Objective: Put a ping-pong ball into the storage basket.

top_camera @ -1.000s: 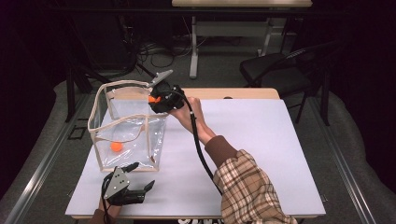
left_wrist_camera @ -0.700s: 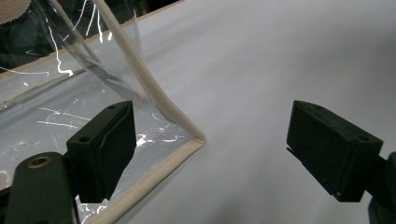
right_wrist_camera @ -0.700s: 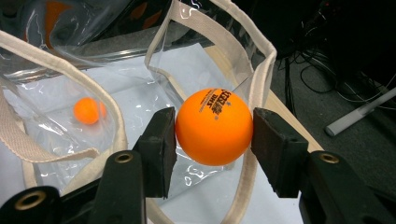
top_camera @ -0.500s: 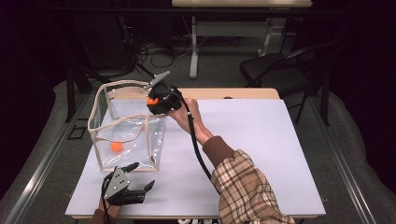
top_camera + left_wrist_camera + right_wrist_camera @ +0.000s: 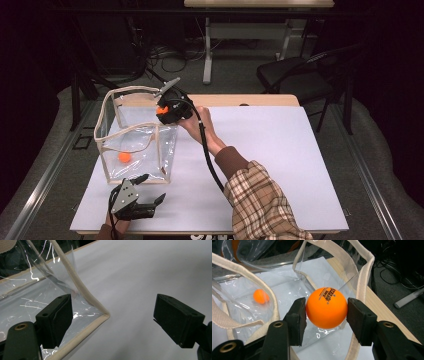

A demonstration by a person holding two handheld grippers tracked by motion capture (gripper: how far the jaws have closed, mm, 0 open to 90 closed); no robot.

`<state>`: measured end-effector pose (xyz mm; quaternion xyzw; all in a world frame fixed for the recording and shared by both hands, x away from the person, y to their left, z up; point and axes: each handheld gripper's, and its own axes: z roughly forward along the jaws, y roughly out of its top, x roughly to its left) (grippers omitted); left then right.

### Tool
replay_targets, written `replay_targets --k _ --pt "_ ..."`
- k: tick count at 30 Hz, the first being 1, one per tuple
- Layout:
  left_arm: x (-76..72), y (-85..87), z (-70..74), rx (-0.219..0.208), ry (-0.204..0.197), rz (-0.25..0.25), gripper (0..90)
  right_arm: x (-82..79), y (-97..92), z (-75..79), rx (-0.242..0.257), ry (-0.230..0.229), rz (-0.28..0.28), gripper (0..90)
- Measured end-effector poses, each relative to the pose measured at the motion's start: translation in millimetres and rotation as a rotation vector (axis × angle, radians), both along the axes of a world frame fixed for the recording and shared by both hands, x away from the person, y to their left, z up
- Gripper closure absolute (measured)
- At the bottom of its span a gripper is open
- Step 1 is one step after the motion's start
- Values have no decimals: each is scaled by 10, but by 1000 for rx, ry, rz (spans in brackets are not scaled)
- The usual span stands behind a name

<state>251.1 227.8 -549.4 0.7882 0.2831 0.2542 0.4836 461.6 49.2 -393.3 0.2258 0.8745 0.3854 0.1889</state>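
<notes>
Right gripper view has the right gripper (image 5: 326, 308) pinching an orange table-tennis ball (image 5: 326, 307) between its two black pads, one on each side at the ball's widest part, above the open mouth of a clear plastic tote bag with cream fabric trim (image 5: 362, 277). Black print on the ball's top reads roughly "DHS" with small stars beside it; the rest is too small to read. A second orange ball (image 5: 261, 296) lies on the bag's floor, toward the far left.

From the high view, the right gripper (image 5: 170, 107) hangs over the bag's right rim (image 5: 131, 91), which stands at the left of the white table (image 5: 280, 150). The left gripper (image 5: 145, 206) rests at the near left edge, jaws spread wide, just near of the bag; in the left gripper view its left pad sits beside the bag's bottom corner (image 5: 106, 314) without gripping it.

I judge the ball very light, hollow, smooth and springy: it could slip or pop out of a hard squeeze, so a gentle hold across the middle suits it. The bag looks floppy and thin-walled.
</notes>
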Motion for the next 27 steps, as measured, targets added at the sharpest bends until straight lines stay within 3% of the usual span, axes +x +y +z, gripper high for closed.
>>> replay_targets --k 6,11,18,27 --pt "0 1 0 -1 0 -1 158 25 -15 -18 12 22 -10 491" --pt "1 1 0 0 1 -1 158 41 -52 -21 24 30 -14 369" --pt "-1 3 1 -2 0 0 158 -5 -163 0 89 33 0 246" --pt "1 -3 0 0 0 1 158 -15 -362 51 126 38 7 168"
